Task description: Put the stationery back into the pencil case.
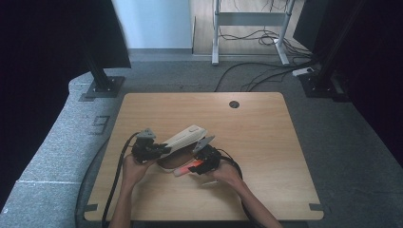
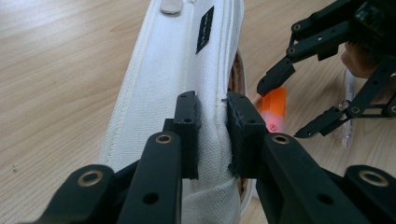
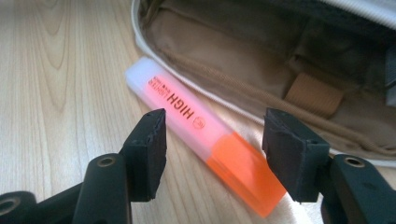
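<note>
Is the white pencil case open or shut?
Open: the pencil case shows its brown lining, its flap pinched up by the left gripper.

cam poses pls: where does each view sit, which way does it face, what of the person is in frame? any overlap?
High view: above the person's side, facing forward and down on the table; forearms and both tools show.
Left gripper view: on the left tool, looking along its jaws clamped on the white pencil case; the right tool shows beyond.
Right gripper view: on the right tool, facing the orange highlighter between its open jaws.
Shared: case and highlighter appear in all three.
</note>
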The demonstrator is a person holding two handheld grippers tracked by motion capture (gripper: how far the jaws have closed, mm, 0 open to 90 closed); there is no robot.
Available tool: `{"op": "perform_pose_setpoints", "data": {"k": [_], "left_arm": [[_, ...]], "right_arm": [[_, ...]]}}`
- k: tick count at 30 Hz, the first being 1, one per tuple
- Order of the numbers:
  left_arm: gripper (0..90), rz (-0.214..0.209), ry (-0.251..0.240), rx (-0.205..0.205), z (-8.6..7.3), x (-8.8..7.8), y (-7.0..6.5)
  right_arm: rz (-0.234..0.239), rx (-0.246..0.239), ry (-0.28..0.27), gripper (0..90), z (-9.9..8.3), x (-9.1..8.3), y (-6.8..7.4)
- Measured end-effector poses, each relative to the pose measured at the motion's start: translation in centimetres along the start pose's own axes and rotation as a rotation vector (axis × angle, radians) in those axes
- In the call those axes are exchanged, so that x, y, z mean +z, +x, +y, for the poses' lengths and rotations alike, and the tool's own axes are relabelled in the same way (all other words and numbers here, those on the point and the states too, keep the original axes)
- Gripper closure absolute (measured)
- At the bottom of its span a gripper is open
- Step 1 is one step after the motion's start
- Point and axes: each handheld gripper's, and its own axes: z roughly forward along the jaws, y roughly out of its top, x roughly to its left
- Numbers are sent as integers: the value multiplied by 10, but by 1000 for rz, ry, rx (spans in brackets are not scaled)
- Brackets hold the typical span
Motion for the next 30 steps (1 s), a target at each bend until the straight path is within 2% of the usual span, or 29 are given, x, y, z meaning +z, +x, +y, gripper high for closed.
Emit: {"op": "perform_pose_setpoints", "data": {"k": [6, 11, 15, 22, 27, 30], "left_arm": [[754, -2, 1, 1, 0, 0, 0], [753, -3, 3, 0, 0, 1, 0], [751, -6, 6, 0, 0, 2, 0], [751, -5, 7, 2, 0, 3, 0], [751, 0, 7, 4, 0, 3, -1], [753, 4, 2, 5, 0, 2, -2]], "right_arm": [[10, -22, 39, 436, -6, 5, 2], [17, -40, 45, 516, -9, 2, 7], [7, -71, 41, 572, -13, -1, 12], [18, -146, 49, 645, -20, -6, 24], [11, -167, 34, 657, -23, -8, 27], [14, -163, 23, 658, -24, -9, 28]]}}
